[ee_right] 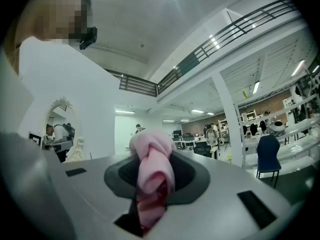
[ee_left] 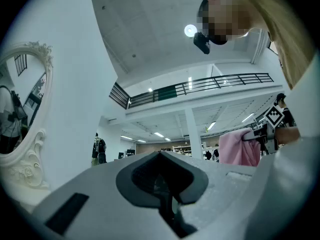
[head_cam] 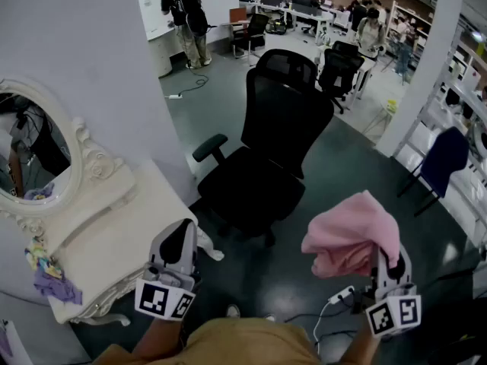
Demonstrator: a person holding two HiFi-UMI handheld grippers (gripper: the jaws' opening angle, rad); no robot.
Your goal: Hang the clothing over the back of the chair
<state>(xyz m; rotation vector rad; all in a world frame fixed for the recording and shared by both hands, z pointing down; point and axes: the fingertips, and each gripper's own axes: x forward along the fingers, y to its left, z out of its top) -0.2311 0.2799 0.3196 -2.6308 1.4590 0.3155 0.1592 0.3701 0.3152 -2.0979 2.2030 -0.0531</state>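
Note:
A black mesh office chair (head_cam: 274, 150) stands on the dark floor ahead of me, its seat towards me and its tall backrest on the far side. The pink clothing (head_cam: 350, 234) hangs bunched up at the lower right, short of the chair. My right gripper (head_cam: 384, 263) is shut on it, and in the right gripper view the pink clothing (ee_right: 152, 174) fills the gap in my right gripper (ee_right: 150, 199). My left gripper (head_cam: 183, 230) is at the lower left beside the white table, with its jaws together and nothing in them. From my left gripper (ee_left: 162, 181) the pink clothing (ee_left: 239, 148) shows at the right.
A white dressing table (head_cam: 114, 242) with an oval mirror (head_cam: 34, 147) stands against the wall at the left, with a purple cloth (head_cam: 49, 284) on it. A cable and a power strip (head_cam: 338, 295) lie on the floor near my feet. A blue chair (head_cam: 445, 158) stands at the right, and desks and people are further back.

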